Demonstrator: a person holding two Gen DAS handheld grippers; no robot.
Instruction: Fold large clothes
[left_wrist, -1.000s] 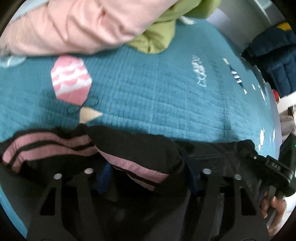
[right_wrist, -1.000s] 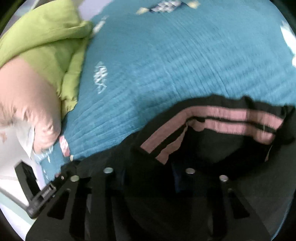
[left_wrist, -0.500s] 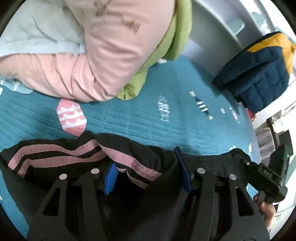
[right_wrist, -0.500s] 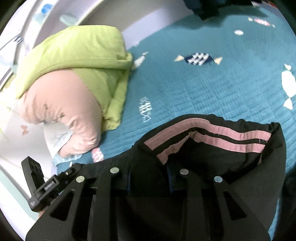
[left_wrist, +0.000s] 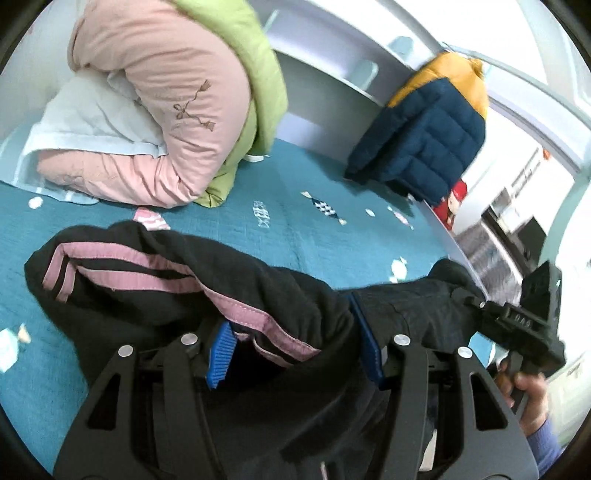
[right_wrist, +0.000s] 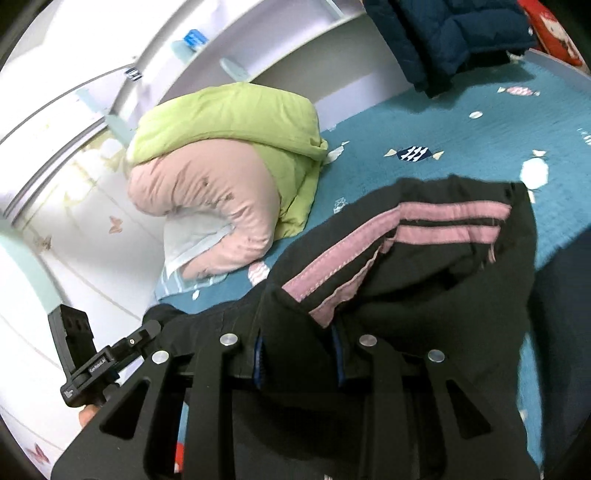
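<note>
black pants hang from both tools; left gripper and right gripper pinch cloth. the striped end at 10 o'clock may slip and bunch.

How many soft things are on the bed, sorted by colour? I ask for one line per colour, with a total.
Black with pink stripes: 1, the garment
Pink: 1, the quilt
Green: 1, the duvet
Navy and yellow: 1, the jacket
Pale blue: 1, the pillow
Total: 5
</note>
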